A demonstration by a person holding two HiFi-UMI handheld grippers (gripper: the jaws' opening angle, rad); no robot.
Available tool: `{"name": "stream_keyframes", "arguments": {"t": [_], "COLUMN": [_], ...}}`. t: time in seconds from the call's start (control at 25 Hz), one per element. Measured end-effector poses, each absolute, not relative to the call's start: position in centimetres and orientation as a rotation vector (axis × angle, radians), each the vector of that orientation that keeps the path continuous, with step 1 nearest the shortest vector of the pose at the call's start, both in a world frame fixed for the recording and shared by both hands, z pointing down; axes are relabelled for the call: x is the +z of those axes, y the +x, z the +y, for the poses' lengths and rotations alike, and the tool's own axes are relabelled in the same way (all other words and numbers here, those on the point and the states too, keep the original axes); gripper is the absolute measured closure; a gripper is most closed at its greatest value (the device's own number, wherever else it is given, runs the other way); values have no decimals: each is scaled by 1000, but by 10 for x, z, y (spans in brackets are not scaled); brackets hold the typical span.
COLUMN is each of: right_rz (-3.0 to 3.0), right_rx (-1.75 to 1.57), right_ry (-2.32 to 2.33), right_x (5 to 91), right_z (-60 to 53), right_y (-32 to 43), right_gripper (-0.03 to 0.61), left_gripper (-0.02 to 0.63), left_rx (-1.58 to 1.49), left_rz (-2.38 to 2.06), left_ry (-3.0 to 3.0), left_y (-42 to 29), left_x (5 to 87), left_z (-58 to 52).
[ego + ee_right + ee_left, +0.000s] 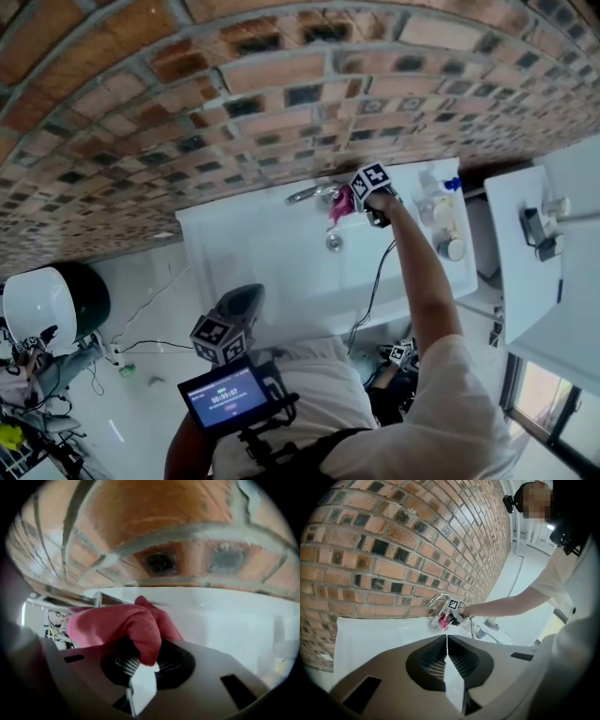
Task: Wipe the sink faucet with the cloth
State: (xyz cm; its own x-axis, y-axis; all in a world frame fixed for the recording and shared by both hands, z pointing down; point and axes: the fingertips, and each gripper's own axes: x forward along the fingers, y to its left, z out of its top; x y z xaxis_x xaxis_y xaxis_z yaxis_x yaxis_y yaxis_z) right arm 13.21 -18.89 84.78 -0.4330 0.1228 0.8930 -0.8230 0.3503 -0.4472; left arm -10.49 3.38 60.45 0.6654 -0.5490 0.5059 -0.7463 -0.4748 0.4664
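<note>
Rough brick wall (281, 94) fills the top of the head view, with the white sink (234, 246) set against its foot. The chrome faucet (309, 194) sits upper centre of that view, its spout lying roughly left to right. The pink cloth (337, 208) bunches at its right end and seems to touch it. In the right gripper view the faucet (70, 597) runs in from the left edge and passes behind the cloth (122, 625). So the metal to wipe lies left of and just beyond my right tongs (143, 660), which are clenched on a fold of the cloth.

My right tongs (354, 206) are the nearer by far, so I judge the stroke is theirs. My left tongs (247, 294) are pressed closed on nothing, low in the frame and well apart from the faucet (439, 603).

Writing: the chest screen (228, 397) shows a row of digits (too small for me to read), and each cube carries square markers. I see no brand.
</note>
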Motion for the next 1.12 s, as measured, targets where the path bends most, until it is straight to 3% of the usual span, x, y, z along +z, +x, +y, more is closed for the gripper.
{"name": "stream_keyframes", "arguments": {"t": [0.4,0.64,1.12], "right_rz": [-1770,-1984,-2075], "right_rx": [1827,2356,2729], "right_ry": [574,647,1025], "right_x": [859,863,889], "right_z": [-183,-185,-141], "right_y": [131,145,132], "right_gripper": [508,509,512], "left_gripper": [623,623,623], "left_rx": [411,430,466], "left_rz": [-1028,-1035,-1016], "left_ry": [2175,2142,2167], "left_y": [-110,-116,-109], "left_x": [605,607,611], "left_z": [33,40,46]}}
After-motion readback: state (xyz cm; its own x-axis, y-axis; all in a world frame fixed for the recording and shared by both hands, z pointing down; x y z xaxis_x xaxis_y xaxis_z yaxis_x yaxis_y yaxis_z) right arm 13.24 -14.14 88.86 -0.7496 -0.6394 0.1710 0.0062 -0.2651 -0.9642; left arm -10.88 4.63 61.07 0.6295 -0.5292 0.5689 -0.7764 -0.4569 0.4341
